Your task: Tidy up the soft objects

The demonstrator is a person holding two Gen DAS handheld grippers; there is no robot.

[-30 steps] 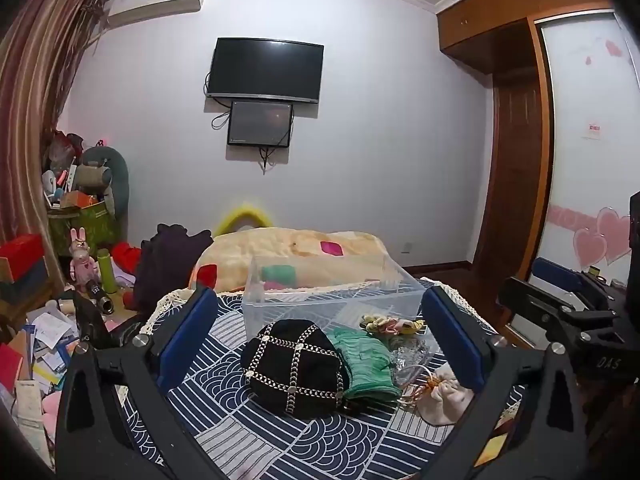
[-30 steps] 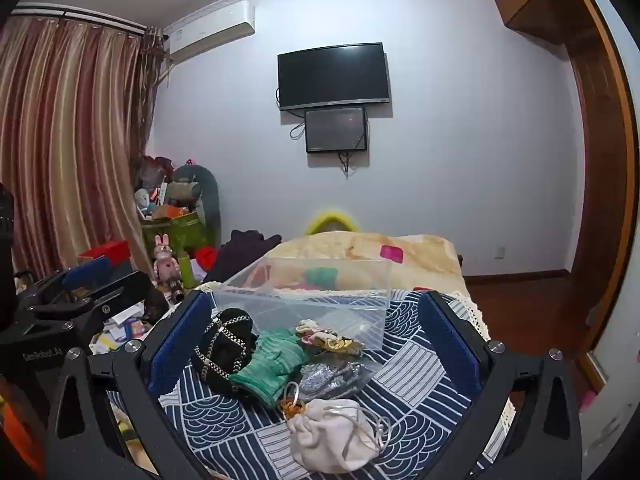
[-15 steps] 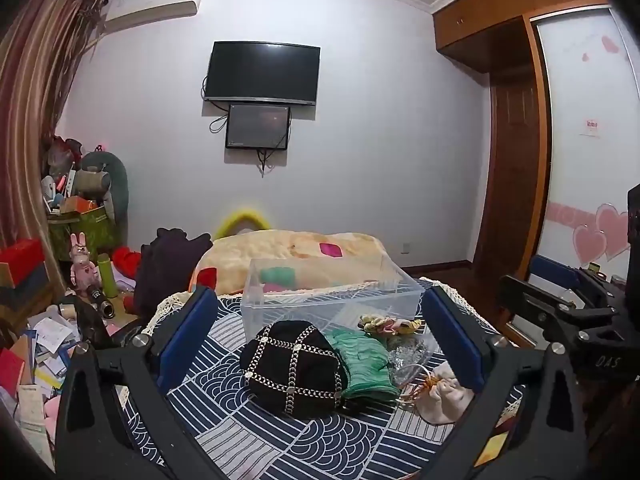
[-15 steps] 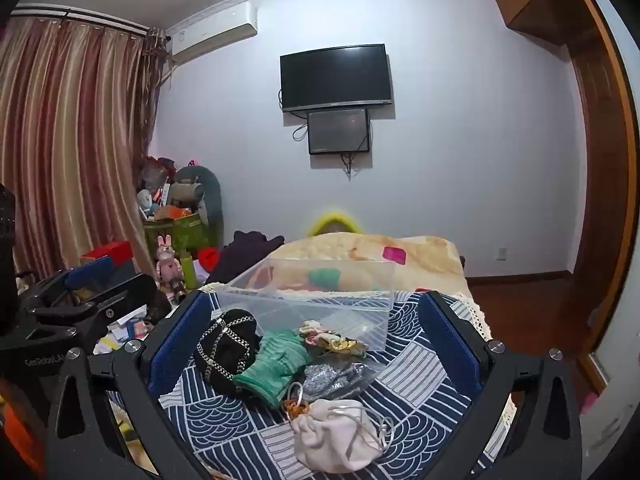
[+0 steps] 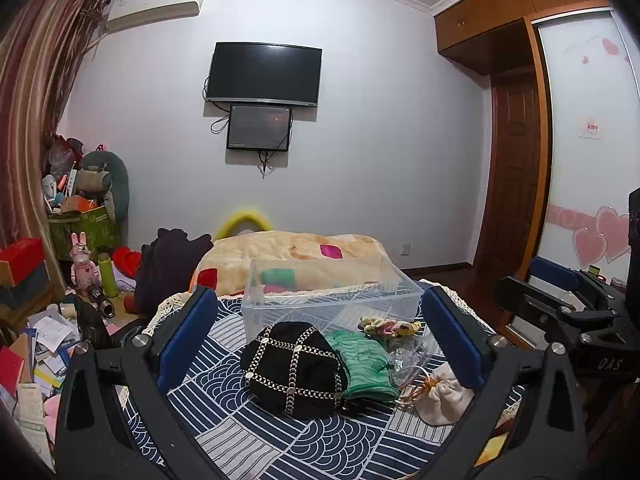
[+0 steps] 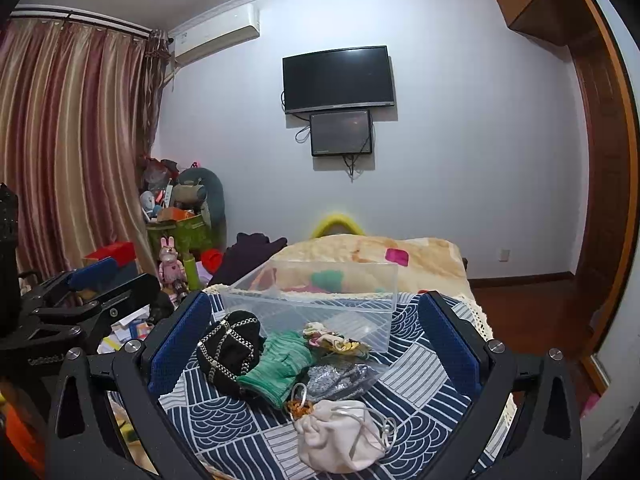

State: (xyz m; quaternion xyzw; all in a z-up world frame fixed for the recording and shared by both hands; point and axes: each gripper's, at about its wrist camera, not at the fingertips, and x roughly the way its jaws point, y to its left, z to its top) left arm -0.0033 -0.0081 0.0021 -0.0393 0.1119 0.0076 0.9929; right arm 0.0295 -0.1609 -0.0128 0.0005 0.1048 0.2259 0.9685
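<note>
Both spread, empty: left claw (image 5: 318, 338) above black studded bag (image 5: 294, 368); right claw (image 6: 314, 338) above cream drawstring pouch (image 6: 340, 436).

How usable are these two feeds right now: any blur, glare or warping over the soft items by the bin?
Left wrist view: sharp, evenly lit; black bag and green cloth clear; fisheye bends the wardrobe edge. Right wrist view: also sharp; cream pouch crisp; curtains bow; clear bin shows only faint sheen; corners vignetted.

Left tool (image 5: 320, 336) spread wide above black studded bag (image 5: 294, 368), green cloth (image 5: 366, 364), clear bin (image 5: 332, 300), perhaps empty
</note>
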